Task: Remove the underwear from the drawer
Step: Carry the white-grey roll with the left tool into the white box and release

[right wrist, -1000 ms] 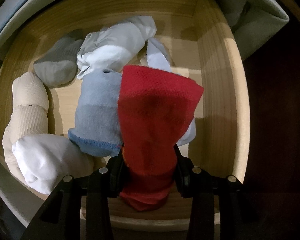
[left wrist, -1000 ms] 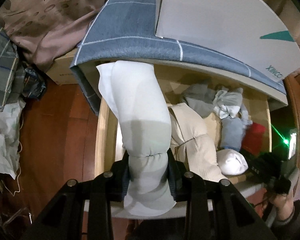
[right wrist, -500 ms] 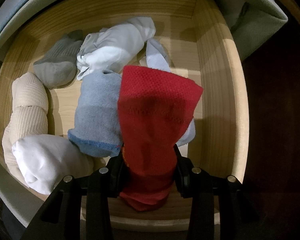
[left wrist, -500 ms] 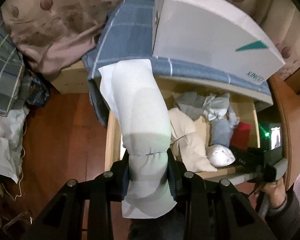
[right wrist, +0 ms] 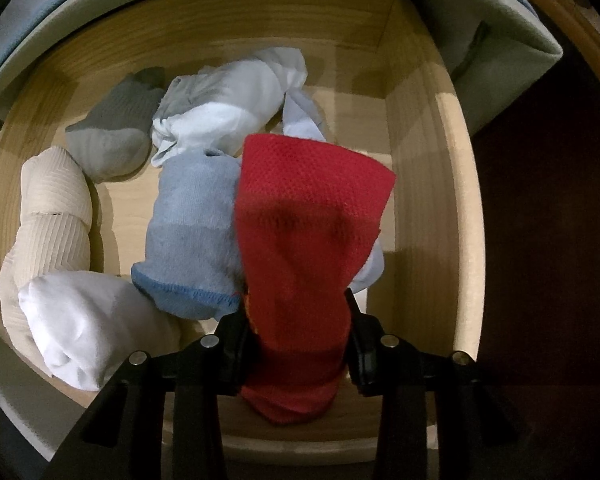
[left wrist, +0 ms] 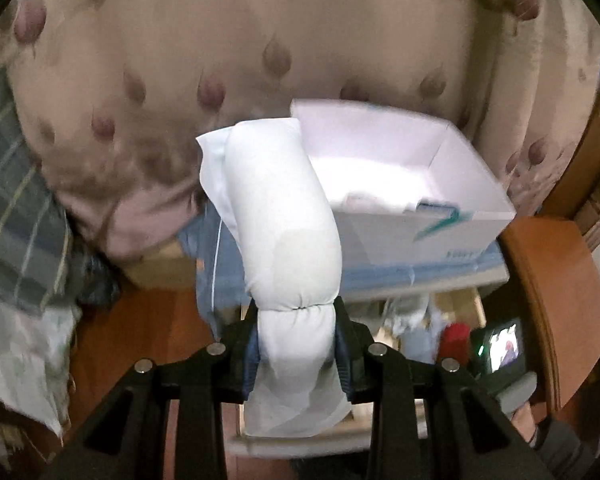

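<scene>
Home bedroom, leaf-print quilt [left wrist: 260, 60], clothes drawer [right wrist: 420, 160], plaid bedding [left wrist: 16, 216]

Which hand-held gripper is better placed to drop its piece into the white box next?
Left hand-held gripper: its white roll is out of the drawer, facing the open white box. The right holds its red piece over the drawer.

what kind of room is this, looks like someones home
Most likely a bedroom at home: a pinkish leaf-patterned bedspread fills the background, a light wooden drawer holds rolled socks and underwear, and a checked fabric is heaped beside a reddish wooden floor.
</scene>
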`<control>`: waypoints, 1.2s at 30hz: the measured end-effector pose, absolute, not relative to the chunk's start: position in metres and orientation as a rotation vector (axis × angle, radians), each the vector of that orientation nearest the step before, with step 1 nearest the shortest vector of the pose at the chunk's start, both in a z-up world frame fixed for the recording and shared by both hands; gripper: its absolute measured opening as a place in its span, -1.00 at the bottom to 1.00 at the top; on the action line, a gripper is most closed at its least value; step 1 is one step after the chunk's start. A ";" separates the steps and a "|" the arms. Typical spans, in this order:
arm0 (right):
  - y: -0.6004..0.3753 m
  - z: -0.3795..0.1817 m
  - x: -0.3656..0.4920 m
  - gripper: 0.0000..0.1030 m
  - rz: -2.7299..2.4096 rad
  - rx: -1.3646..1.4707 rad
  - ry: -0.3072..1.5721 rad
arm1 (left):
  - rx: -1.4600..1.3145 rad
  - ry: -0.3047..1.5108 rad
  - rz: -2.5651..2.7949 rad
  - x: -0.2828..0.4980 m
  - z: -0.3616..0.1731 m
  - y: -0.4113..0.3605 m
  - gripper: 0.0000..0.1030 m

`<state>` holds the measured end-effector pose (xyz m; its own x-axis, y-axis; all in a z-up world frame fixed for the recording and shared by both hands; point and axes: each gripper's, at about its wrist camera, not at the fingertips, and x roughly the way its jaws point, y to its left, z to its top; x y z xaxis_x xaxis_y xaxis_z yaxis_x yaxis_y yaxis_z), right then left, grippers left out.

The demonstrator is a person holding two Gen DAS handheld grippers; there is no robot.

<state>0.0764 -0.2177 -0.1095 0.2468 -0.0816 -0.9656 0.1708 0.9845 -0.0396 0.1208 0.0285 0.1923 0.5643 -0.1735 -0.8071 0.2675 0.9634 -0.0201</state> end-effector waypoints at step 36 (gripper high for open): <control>-0.207 -0.098 0.074 -0.34 -0.185 0.063 1.276 | 0.203 1.087 -0.321 0.298 0.112 -0.077 -0.38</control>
